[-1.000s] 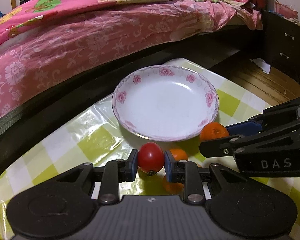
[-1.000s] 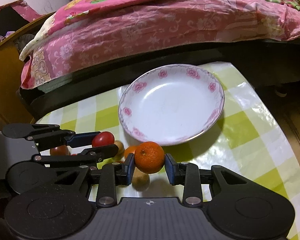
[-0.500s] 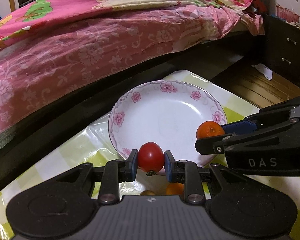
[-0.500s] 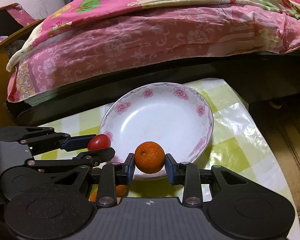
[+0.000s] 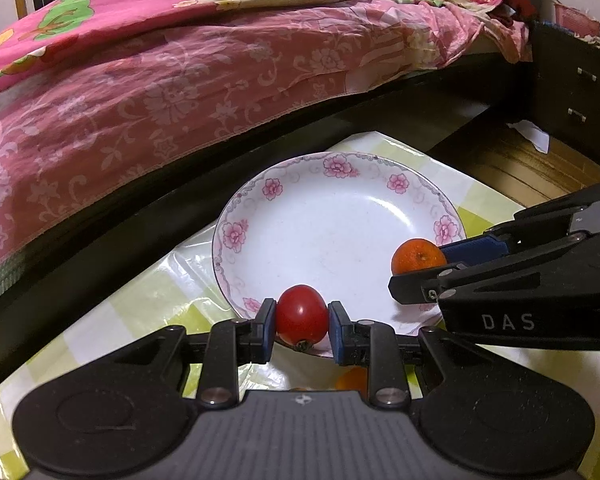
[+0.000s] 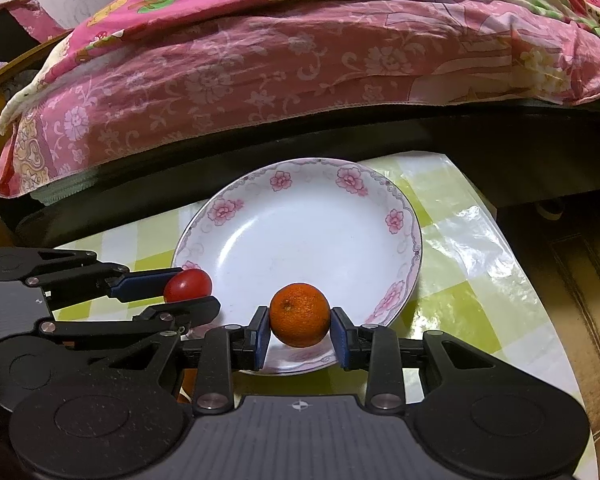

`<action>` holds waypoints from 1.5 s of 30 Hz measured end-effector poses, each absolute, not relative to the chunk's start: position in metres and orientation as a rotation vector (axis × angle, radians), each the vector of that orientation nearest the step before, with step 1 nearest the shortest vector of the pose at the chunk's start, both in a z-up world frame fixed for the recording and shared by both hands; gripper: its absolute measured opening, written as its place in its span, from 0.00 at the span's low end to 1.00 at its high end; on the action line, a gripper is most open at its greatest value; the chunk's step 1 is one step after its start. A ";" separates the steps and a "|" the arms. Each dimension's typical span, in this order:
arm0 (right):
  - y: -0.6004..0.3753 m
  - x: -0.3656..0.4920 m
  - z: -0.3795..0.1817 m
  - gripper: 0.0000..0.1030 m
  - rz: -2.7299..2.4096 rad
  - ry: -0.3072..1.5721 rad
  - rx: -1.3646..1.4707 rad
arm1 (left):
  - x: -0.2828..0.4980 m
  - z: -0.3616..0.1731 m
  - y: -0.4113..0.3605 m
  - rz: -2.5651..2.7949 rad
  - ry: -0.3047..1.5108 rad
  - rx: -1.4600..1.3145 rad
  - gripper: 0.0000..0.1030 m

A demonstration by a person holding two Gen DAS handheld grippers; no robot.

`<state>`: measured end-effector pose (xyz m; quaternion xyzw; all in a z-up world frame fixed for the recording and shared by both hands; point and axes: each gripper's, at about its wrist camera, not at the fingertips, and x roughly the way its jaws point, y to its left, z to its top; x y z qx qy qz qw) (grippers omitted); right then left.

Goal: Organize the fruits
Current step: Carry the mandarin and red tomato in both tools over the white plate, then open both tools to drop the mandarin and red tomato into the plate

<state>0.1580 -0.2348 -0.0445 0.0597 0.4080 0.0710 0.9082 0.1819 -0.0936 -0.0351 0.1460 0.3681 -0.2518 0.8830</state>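
A white plate (image 5: 340,216) with a pink flower rim sits on the green-checked tablecloth (image 5: 148,300); it also shows in the right wrist view (image 6: 300,232). My left gripper (image 5: 302,320) is shut on a red tomato (image 5: 302,314) over the plate's near left rim; the tomato also shows in the right wrist view (image 6: 188,285). My right gripper (image 6: 299,316) is shut on an orange (image 6: 299,314) over the plate's near rim; the orange also shows in the left wrist view (image 5: 418,255). Another orange (image 5: 352,382) lies on the cloth below the left gripper, mostly hidden.
A bed with a pink floral quilt (image 5: 180,80) runs close behind the table. A dark drawer cabinet (image 5: 572,92) stands at the right on a wooden floor (image 5: 516,168). The table's right edge (image 6: 532,280) drops to the floor.
Both grippers have risen and moved forward with their fruit, from above the loose fruit on the cloth to over the plate's near rim. The loose fruit has dropped out of view.
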 end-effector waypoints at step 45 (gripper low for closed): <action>-0.236 0.158 -0.045 0.35 0.115 0.820 0.106 | 0.184 -0.032 -0.096 -0.502 0.760 0.317 0.36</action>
